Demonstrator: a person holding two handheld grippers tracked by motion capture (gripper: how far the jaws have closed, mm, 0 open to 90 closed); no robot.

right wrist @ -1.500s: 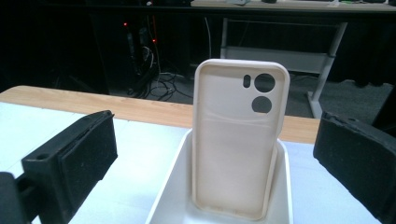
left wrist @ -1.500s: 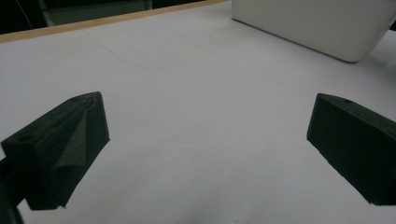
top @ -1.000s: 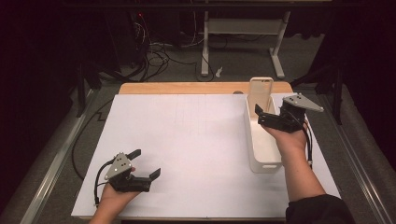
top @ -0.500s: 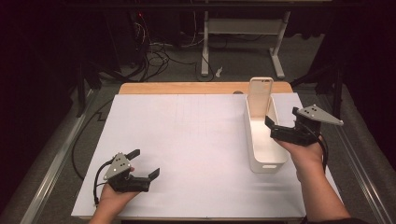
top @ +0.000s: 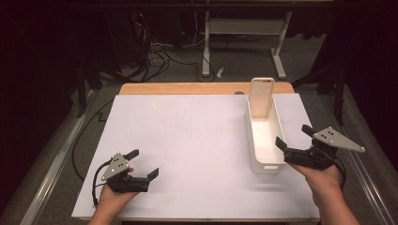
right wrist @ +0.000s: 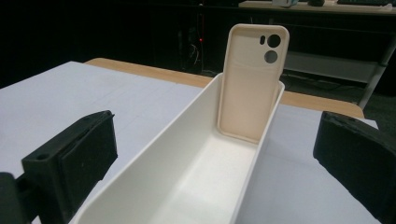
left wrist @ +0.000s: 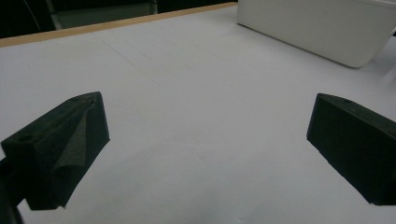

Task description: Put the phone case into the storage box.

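Observation:
A long white bin [top: 265, 136] lies on the right half of the white table sheet. A beige phone case [top: 261, 96] stands upright against the bin's far end wall, its hollow side towards me [right wrist: 252, 79]. My right gripper [top: 295, 136] is held open at the bin's near right corner, just off the bin, with nothing between its jaws. In the right gripper view the bin [right wrist: 187, 177] runs away between the two wide-apart jaws. My left gripper [top: 143, 164] rests open at the table's front left, empty, with the bin's side [left wrist: 317, 28] far off.
A wooden table edge [top: 187, 88] borders the white sheet [top: 187, 140] at the back. Beyond it are dark floor, cables [top: 159, 51] and a white desk frame [top: 244, 28]. Metal rails [top: 56, 159] run along both table sides.
My right gripper has drawn back from over the bin towards the front right, ending beside the bin's near corner. The left gripper has stayed in place.

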